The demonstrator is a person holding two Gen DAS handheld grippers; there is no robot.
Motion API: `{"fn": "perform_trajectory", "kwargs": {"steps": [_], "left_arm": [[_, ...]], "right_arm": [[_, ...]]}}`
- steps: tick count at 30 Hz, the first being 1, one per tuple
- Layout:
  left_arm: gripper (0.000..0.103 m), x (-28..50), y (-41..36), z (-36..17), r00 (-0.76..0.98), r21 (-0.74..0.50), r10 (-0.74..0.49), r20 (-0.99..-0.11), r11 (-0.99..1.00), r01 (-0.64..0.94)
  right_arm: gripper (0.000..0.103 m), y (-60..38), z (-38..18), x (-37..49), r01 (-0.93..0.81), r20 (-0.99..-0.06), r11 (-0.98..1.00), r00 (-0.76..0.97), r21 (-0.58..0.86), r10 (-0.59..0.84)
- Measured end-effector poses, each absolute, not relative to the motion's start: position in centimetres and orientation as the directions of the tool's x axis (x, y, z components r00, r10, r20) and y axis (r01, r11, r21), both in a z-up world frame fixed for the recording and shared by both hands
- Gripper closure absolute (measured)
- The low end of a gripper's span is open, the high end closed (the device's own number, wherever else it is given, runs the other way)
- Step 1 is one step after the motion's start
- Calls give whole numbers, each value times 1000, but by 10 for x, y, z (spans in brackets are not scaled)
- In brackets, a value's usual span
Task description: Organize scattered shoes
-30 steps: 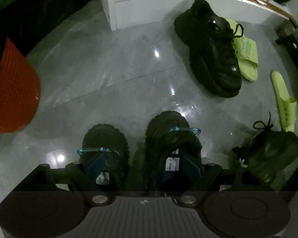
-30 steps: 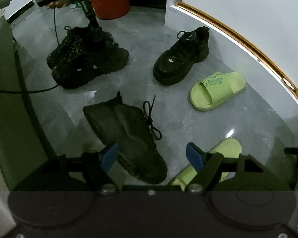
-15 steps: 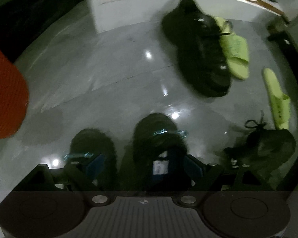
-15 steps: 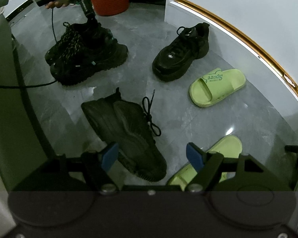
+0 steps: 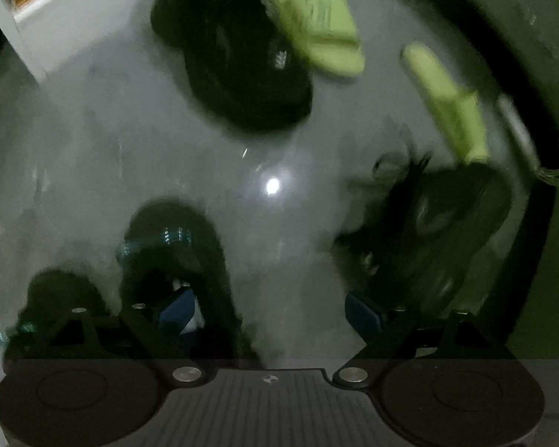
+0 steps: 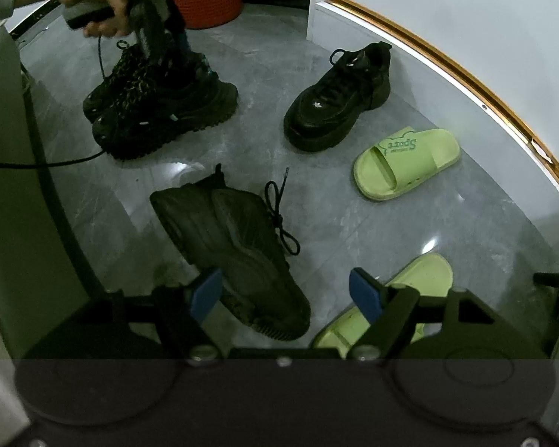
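While your right gripper [image 6: 281, 294] hangs released over the black tipped-over lace-up sneaker [image 6: 234, 249], between two lime foam slides, your left gripper [image 5: 270, 307] spreads empty beside the chunky black sneaker pair [image 6: 160, 100] farther off.

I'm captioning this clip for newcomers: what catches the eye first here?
The two lime-green slides: one lies upright near the wall, the other sits behind the right gripper, whose jaws stand open. Black sneakers dot the grey floor: a pair at top left under the left gripper, one alone, one tipped on its side.
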State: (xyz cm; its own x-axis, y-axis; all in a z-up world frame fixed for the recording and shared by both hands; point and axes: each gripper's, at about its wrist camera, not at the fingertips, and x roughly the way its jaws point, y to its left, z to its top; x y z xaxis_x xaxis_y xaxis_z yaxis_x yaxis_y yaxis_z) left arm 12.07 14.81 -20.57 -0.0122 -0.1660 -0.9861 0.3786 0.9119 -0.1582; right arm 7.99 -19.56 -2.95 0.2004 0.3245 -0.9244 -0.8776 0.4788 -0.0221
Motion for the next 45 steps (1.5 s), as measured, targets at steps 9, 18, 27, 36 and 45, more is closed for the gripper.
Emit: {"fn": "perform_trajectory", "kwargs": {"steps": [9, 18, 27, 36, 45], "left_arm": [[19, 106, 149, -235, -92, -112, -81, -992, 906, 408], [16, 100, 144, -243, -110, -89, -44, -993, 890, 447], [11, 100, 144, -243, -98, -67, -24, -995, 884, 463], [7, 109, 157, -226, -41, -44, -29, -999, 902, 429], [7, 124, 166, -195, 30, -44, -60, -998, 921, 387]], "right_arm": [[29, -195, -30, 77, -877, -924, 479, 209, -34, 319], [28, -194, -29, 74, -877, -924, 478, 213, -37, 319], [27, -195, -28, 75, -878, -922, 478, 215, -38, 322], [27, -196, -28, 74, -879, -923, 475, 213, -38, 321], [27, -198, -31, 73, -880, -926, 474, 213, -42, 313]]}}
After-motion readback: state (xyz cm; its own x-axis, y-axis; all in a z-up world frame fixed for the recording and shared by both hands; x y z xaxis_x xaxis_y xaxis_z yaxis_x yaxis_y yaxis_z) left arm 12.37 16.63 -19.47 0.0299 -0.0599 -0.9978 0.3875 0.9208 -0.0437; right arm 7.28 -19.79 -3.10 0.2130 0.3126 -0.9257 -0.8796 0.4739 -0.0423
